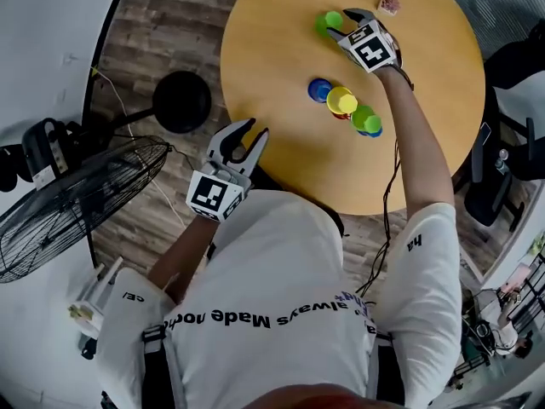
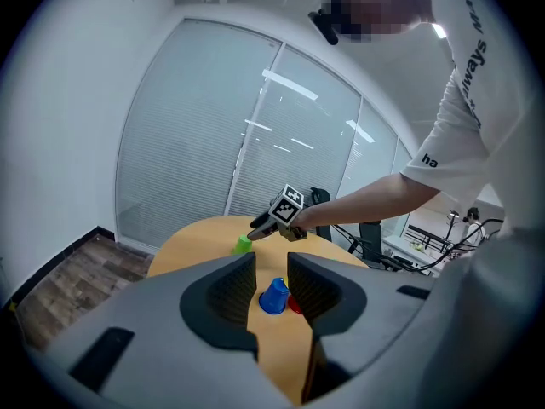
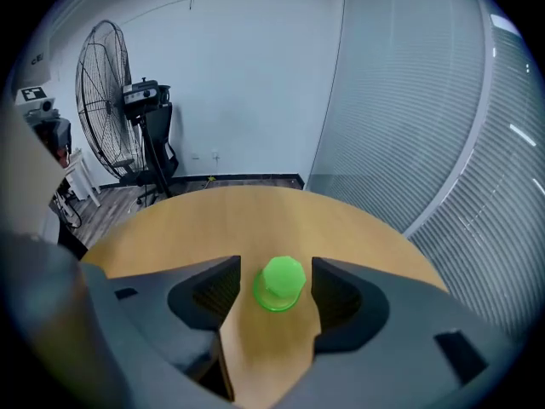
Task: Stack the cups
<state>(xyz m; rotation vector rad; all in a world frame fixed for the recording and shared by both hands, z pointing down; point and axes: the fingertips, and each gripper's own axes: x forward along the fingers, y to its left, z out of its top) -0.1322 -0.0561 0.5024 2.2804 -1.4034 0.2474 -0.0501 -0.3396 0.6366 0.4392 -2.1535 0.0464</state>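
Green cup (image 3: 278, 284) sits upside down on the counter's (image 1: 272, 58) far side, w/ the right hand-held gripper (image 1: 341, 22) jaws apart either side of it, not pinching yet. Left hand-held gripper (image 1: 254, 129) is off the near edge, jaws apart, empty. Pick-up step imo: next needs a squeeze, then a carry to the other cups (image 1: 343, 102).
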